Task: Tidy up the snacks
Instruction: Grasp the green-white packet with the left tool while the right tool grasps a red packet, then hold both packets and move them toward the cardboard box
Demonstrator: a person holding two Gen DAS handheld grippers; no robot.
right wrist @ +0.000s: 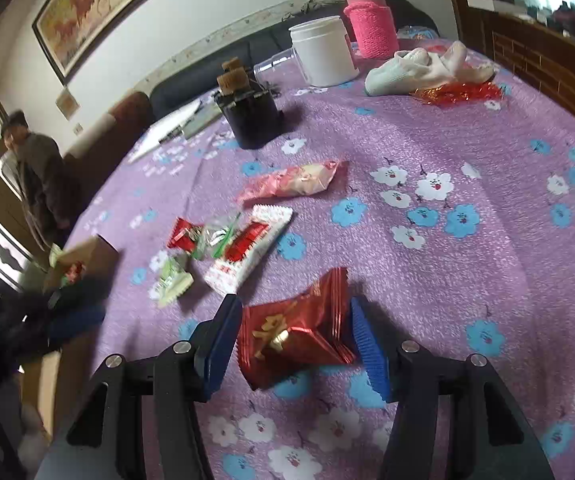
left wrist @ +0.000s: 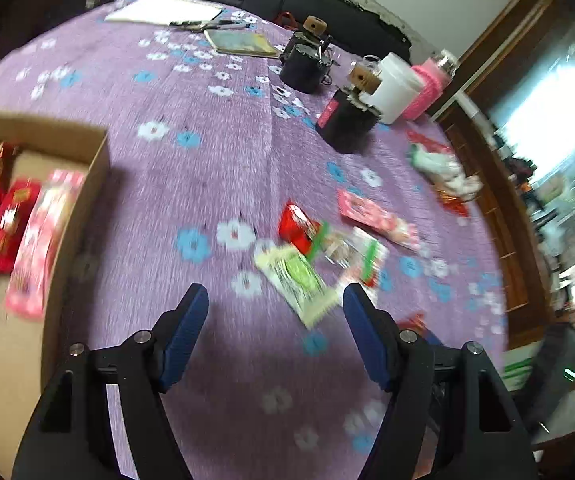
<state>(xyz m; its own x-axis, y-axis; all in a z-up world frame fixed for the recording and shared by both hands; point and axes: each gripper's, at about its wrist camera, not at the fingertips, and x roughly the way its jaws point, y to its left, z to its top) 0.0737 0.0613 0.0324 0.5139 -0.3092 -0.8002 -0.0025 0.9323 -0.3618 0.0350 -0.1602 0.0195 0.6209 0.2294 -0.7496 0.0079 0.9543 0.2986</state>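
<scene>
Snacks lie split btwn two spots: some already in the cardboard box [left wrist: 99, 148] at the left edge of the purple flowered tablecloth [left wrist: 207, 168], the rest in a loose scatter mid-table. That layout reads as sorting in progress, box = destination.

Right gripper [right wrist: 293, 334] straddles a red foil packet [right wrist: 295, 332] w/ gold lettering. Jaws stand about half open; left pad looks to touch the packet's edge, right pad sits just beside the crimped end. No real squeeze visible, so I'd call it not gripped. No earlier frame to go by.

Left gripper [left wrist: 275, 308] hangs over bare cloth, jaws well apart, nothing btwn them. Green-white wrapper [left wrist: 295, 280] lies just ahead of its right finger, probably the next pick. View is motion-blurred.

Other loose snacks: pink packet [right wrist: 291, 182], small red candy [right wrist: 183, 234], white-red wrapper [right wrist: 247, 248]. Jars and a pink-sleeved bottle [right wrist: 369, 20] stand at the far side, clear of the work.
</scene>
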